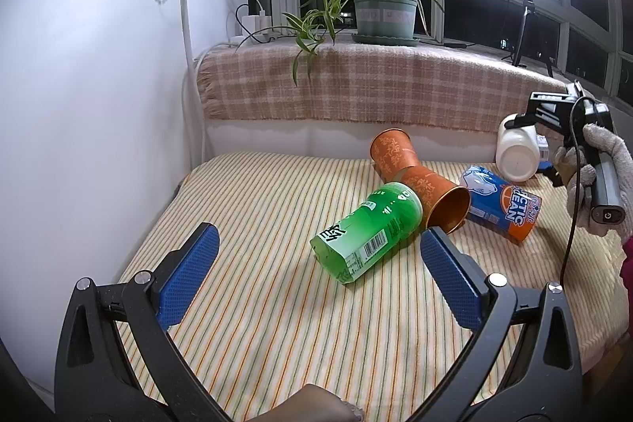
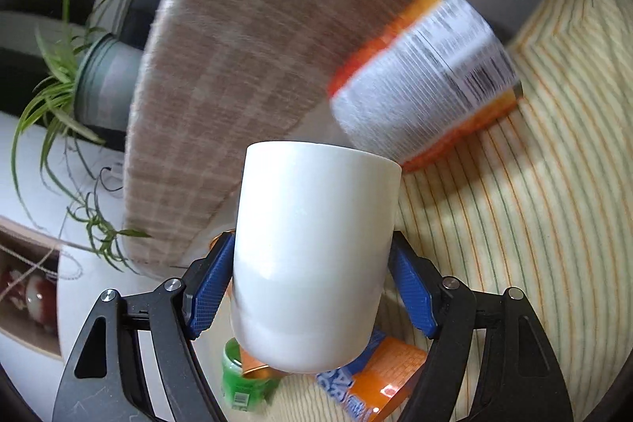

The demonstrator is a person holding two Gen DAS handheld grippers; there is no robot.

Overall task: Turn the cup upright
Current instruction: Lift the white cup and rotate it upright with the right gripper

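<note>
A plain white cup [image 2: 312, 256] was held between the blue pads [image 2: 209, 291] of the right gripper [image 2: 312, 287], the jaws closed against its sides. The cup was glossy and smooth, with no print or pattern visible; no handle could be seen. In the right wrist view it filled the centre, one flat end pointing away from the camera and the rounded end nearest the lens — which end was the mouth could not be told from there. In the left wrist view the same cup [image 1: 516, 155] was seen lifted off the striped cloth [image 1: 277, 303], tilted, with a flat circular face turned toward the camera, and a gloved hand [image 1: 593, 184] was wrapped around the right gripper's handle.

The left gripper [image 1: 318, 279] was spread wide, nothing between its blue pads [image 1: 190, 275], hovering over the striped cloth. Ahead of it a green bottle [image 1: 366, 236] lay on its side, touching an orange patterned cup [image 1: 435, 196] that was also lying down. A second orange cup [image 1: 393, 155] lay behind it, and a blue-and-orange can [image 1: 500, 202] lay just beside them — all on the cloth.
</note>
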